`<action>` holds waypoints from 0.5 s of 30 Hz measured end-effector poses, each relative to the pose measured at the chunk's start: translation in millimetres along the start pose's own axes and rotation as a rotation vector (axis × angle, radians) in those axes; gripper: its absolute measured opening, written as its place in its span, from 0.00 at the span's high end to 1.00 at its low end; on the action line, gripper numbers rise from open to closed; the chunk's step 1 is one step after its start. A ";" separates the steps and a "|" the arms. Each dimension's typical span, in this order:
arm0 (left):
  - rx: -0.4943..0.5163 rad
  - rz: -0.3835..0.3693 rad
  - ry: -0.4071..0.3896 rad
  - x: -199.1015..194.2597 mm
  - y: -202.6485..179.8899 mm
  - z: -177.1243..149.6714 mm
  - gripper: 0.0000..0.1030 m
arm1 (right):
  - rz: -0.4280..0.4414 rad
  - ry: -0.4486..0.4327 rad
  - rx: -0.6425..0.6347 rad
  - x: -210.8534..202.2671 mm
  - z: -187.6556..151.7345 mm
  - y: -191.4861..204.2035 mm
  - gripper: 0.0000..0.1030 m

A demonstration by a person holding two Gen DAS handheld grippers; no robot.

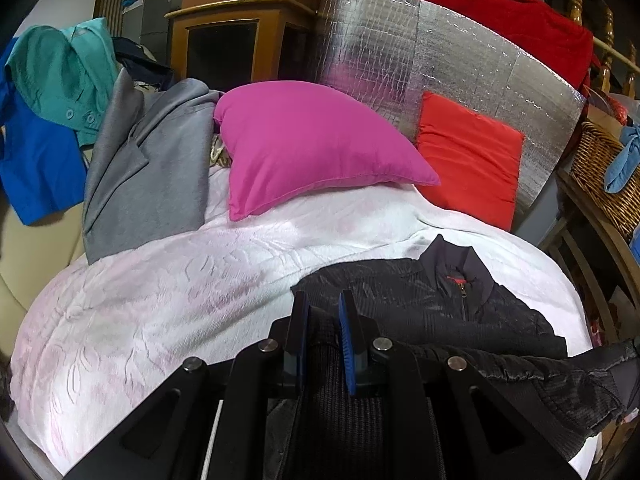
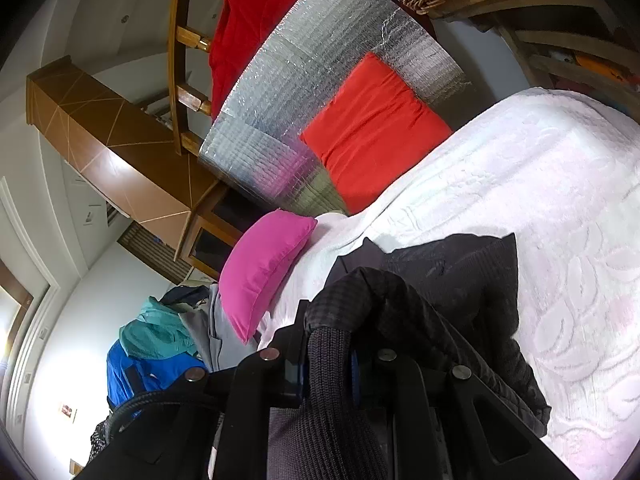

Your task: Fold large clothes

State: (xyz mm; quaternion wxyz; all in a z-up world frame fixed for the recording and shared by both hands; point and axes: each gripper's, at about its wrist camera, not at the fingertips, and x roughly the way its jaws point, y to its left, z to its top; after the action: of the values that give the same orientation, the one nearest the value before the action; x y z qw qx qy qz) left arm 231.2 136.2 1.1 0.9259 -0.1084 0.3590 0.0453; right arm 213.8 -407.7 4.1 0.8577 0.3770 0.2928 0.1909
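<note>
A bed with a white blanket (image 1: 168, 300) that has a raised flower pattern fills the middle of the room. At its head stands a silver foil panel (image 1: 400, 60), and a pink pillow (image 1: 312, 148) and a red cushion (image 1: 468, 156) lean there. A grey coat (image 1: 148, 172), a teal shirt (image 1: 60, 64) and a blue garment (image 1: 36, 164) are piled at the left side of the bed. A wicker basket (image 1: 604, 168) stands at the right side, beside the bed.

The black jacket (image 1: 440, 300) lies on the blanket, collar toward the pillows, with its zipper closed at the neck. The left gripper (image 1: 324, 308) is clenched on a ribbed knit edge of this jacket; the fabric passes between its two blue pads. In the right wrist view, the right gripper (image 2: 328, 344) also grasps a ribbed part of the same jacket, and the dark quilted cloth bulges up over its fingers, so the fingertips are mostly hidden. Part of the jacket is lifted off the bed near both grippers.
</note>
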 end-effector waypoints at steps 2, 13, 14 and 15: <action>0.013 0.003 0.000 5.7 -4.2 7.0 0.85 | 0.000 -0.002 0.006 5.2 5.6 -0.8 0.84; 0.045 0.033 0.039 58.0 -21.1 41.1 0.85 | -0.054 0.031 0.026 61.4 45.6 -19.3 0.84; 0.048 0.039 0.047 64.7 -22.4 43.2 0.85 | -0.063 0.037 0.032 68.9 48.9 -23.6 0.84; 0.051 0.045 0.051 69.7 -24.0 44.4 0.85 | -0.067 0.041 0.035 73.2 50.3 -26.1 0.84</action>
State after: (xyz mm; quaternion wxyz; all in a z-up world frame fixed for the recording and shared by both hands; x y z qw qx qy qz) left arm 315.6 123.6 -10.0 0.9176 -0.0776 0.3860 0.0543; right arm 304.4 -411.3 -14.6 0.8508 0.3780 0.3260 0.1646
